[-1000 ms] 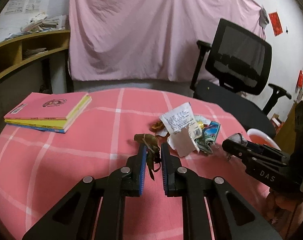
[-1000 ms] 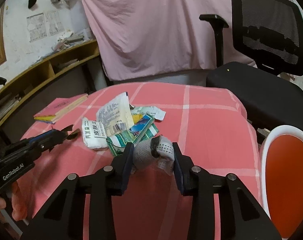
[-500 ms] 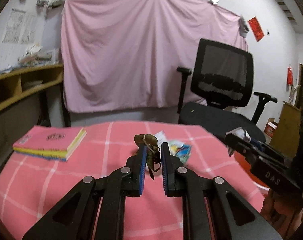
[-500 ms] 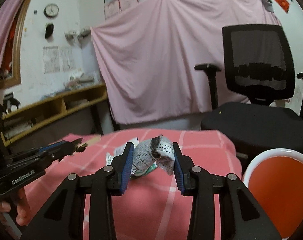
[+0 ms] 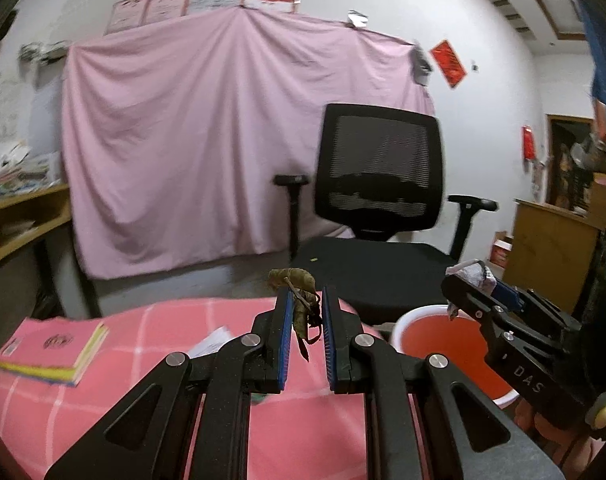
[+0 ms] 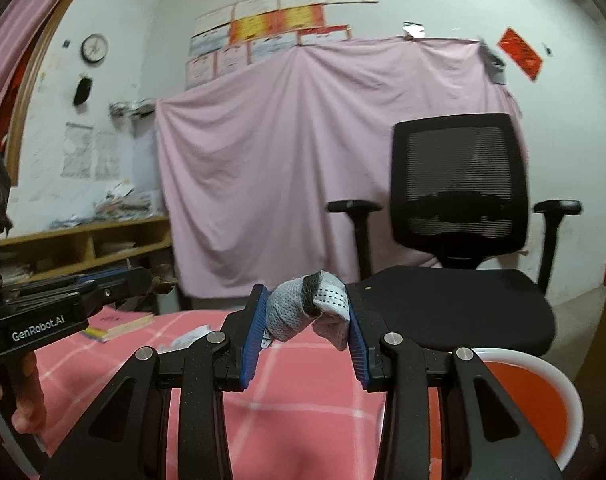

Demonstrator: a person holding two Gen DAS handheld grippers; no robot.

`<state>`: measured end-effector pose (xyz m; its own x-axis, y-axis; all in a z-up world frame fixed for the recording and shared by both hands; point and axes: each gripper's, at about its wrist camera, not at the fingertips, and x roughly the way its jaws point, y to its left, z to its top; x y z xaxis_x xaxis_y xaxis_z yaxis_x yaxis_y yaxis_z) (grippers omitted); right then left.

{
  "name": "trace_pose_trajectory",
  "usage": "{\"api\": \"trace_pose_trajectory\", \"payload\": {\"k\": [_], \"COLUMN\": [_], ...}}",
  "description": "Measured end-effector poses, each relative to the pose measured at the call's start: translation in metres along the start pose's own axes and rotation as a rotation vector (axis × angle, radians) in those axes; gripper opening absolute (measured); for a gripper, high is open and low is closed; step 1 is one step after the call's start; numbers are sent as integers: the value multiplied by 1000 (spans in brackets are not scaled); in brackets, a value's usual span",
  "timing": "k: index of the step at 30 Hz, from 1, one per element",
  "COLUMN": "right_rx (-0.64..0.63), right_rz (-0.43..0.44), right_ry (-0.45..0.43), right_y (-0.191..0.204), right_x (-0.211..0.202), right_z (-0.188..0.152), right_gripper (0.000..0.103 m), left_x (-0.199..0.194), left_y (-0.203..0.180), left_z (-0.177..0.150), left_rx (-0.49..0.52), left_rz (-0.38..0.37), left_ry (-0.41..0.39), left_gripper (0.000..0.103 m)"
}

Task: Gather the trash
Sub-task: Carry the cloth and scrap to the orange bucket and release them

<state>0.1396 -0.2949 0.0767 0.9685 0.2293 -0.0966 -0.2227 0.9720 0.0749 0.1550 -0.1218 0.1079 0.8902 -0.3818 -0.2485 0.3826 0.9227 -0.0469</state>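
My left gripper (image 5: 305,300) is shut on a brown dried leaf (image 5: 299,292) and holds it high above the pink checked table (image 5: 143,420). My right gripper (image 6: 307,300) is shut on a crumpled grey-white mesh wad (image 6: 303,312), also raised above the table. A red bin with a white rim (image 5: 443,344) stands off the table's right edge, below my right gripper (image 5: 463,280) in the left wrist view; it also shows in the right wrist view (image 6: 535,400). A bit of white paper trash (image 5: 213,340) lies on the table behind the left fingers.
A pink book on a yellow one (image 5: 51,352) lies at the table's left. A black office chair (image 5: 379,208) stands behind the table and bin. A pink sheet (image 5: 203,140) hangs on the wall. Wooden shelves (image 5: 15,216) run along the left.
Both grippers have risen and tilted up with their loads. The trash pile has dropped almost out of sight and the red bin has come further into the left wrist view.
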Motion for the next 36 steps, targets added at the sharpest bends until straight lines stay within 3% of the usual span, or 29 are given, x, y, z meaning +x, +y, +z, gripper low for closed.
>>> {"api": "trace_pose_trajectory", "payload": {"k": [11, 18, 28, 36], "right_rx": [88, 161, 256, 294], "right_rz": [-153, -232, -310, -326], "right_ry": [-25, 3, 67, 92], "right_y": [-51, -83, -114, -124], "right_x": [-24, -31, -30, -27], "right_z": [0, -6, -15, -18], "right_gripper": [36, 36, 38, 43], "left_x": [31, 68, 111, 126], "left_y": [-65, -101, -118, -120], "left_z": [17, 23, 22, 18], "left_rx": [85, 77, 4, -23], "left_rz": [-135, -222, -309, -320], "left_ry": [-5, 112, 264, 323], "left_gripper": [12, 12, 12, 15]}}
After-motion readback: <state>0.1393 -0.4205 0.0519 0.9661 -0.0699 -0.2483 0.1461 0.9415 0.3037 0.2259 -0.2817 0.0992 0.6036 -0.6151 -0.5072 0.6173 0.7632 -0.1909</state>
